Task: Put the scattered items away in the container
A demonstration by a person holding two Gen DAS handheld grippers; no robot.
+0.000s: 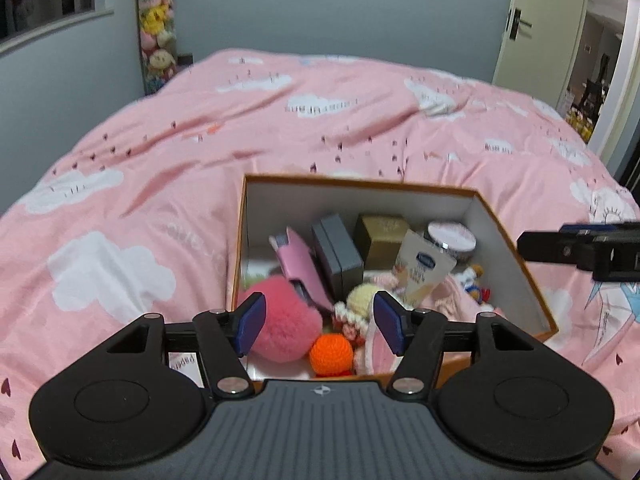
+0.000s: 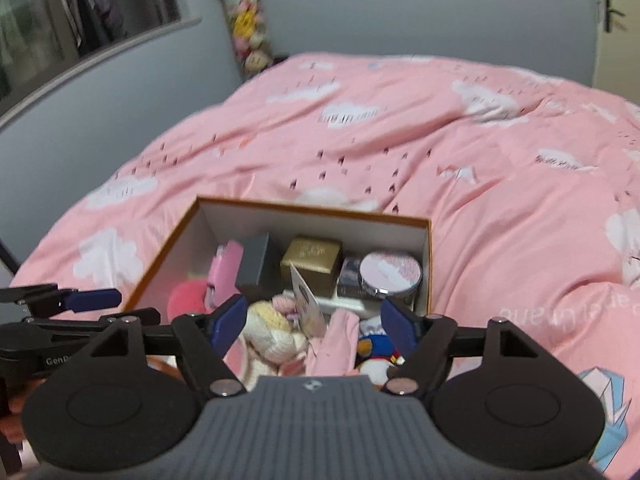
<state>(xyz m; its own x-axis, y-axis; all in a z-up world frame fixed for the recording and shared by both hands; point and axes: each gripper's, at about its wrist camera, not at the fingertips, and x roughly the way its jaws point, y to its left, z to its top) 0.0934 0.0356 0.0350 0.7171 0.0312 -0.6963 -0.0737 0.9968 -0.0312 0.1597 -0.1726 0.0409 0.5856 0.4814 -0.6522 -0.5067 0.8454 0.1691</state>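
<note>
Your left tool (image 1: 320, 322) and right tool (image 2: 312, 326) both stand apart, empty, above the orange-rimmed cardboard box (image 1: 512, 280) near the bed's (image 1: 160, 160) near edge. Items fill it; none visible outside. Task appears nearly complete.

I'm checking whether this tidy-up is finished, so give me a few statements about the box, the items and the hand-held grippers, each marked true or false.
1. The orange-edged box sits on the pink bedspread. True.
2. The left hand-held gripper is clamped on the pink pompom. False: its jaws stand open with nothing pinched, and the pompom lies in the box.
3. A gold box stands beside a grey box along the box's far wall. True.
4. The right hand-held gripper carries the round tin. False: it is open and empty, and the tin rests in the box's far right corner.
5. The orange crochet ball lies out on the bedspread. False: it lies inside the box, at its near end.
</note>
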